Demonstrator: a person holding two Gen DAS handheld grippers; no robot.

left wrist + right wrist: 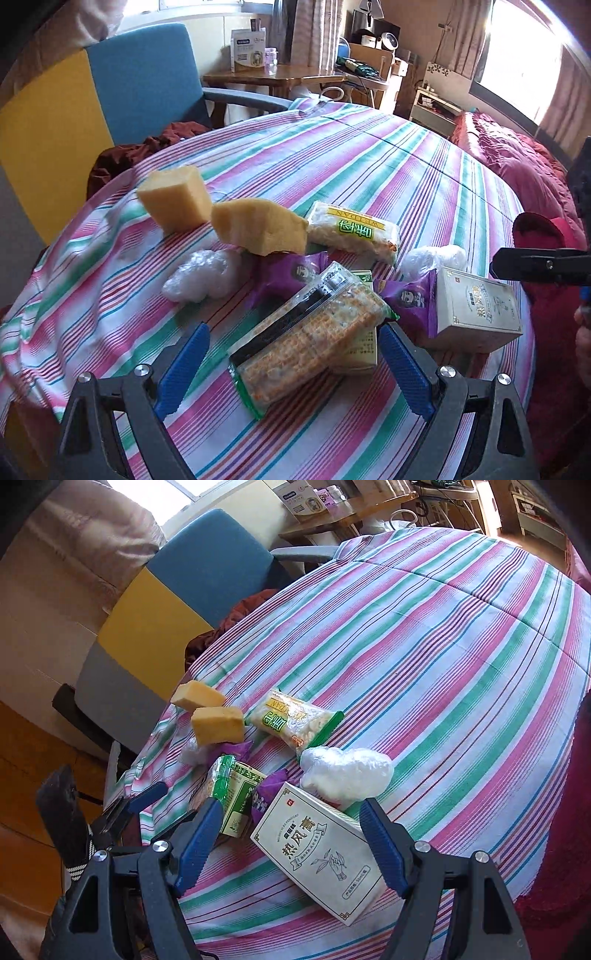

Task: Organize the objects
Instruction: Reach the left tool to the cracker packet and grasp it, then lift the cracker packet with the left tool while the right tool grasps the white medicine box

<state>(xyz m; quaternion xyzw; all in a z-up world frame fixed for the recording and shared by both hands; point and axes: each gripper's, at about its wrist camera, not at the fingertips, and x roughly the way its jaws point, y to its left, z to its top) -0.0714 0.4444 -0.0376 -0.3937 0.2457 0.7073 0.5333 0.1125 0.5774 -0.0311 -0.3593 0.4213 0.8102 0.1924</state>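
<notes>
A: What is seen nearest?

B: The left tongs [293,363] are spread wide, released, with a cracker pack [306,336] lying between the fingers, propped on a green carton [360,350]. The right tongs [291,843] are likewise released, a white box [319,853] framed between them on the striped surface [461,664].

A: And farther out?

B: Purple packets [410,302] are wedged in the pile, plastic wads [345,771] lie beside them, then a snack bag [291,722], and two yellow sponges [173,199] farthest back.

A: Which step is judged to be in hand?

B: An approach, it seems; nothing is gripped yet. For the next move, each pair of tongs would need to be lowered and closed across the narrow width, and the cracker pack lifted without the carton being dragged.
</notes>
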